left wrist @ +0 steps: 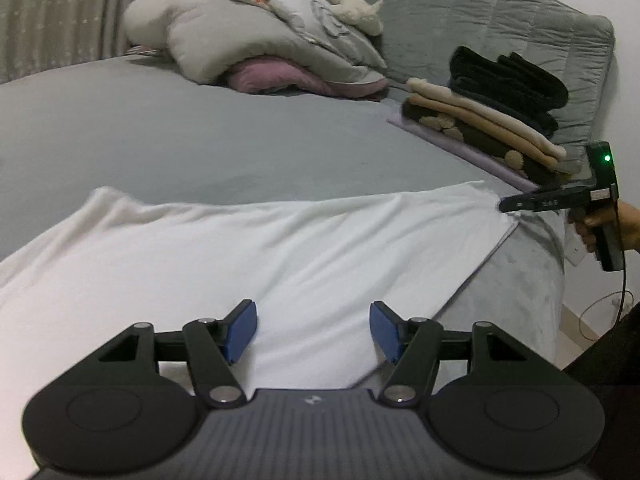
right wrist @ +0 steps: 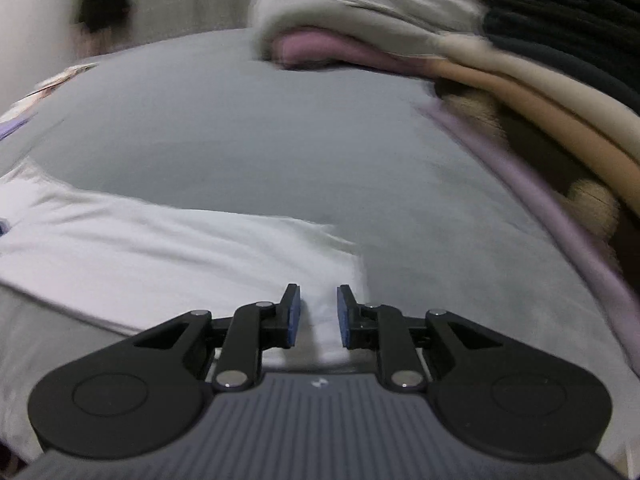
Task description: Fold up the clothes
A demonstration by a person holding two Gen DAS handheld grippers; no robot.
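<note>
Here, white garment (left wrist: 248, 256) flat on bed (left wrist: 160, 140), beneath wide left claw (left wrist: 313, 330), corner between narrowly parted right claw (right wrist: 318, 316).

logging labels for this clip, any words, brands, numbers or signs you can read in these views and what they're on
No readable words or numbers in either view.
Small pale logo mark, no letters, on the left gripper body.
The same mark on the right gripper body.
White markings along the side of the right gripper, seen from the left wrist view: too small to read.
The white garment and the folded stack show no print.
</note>
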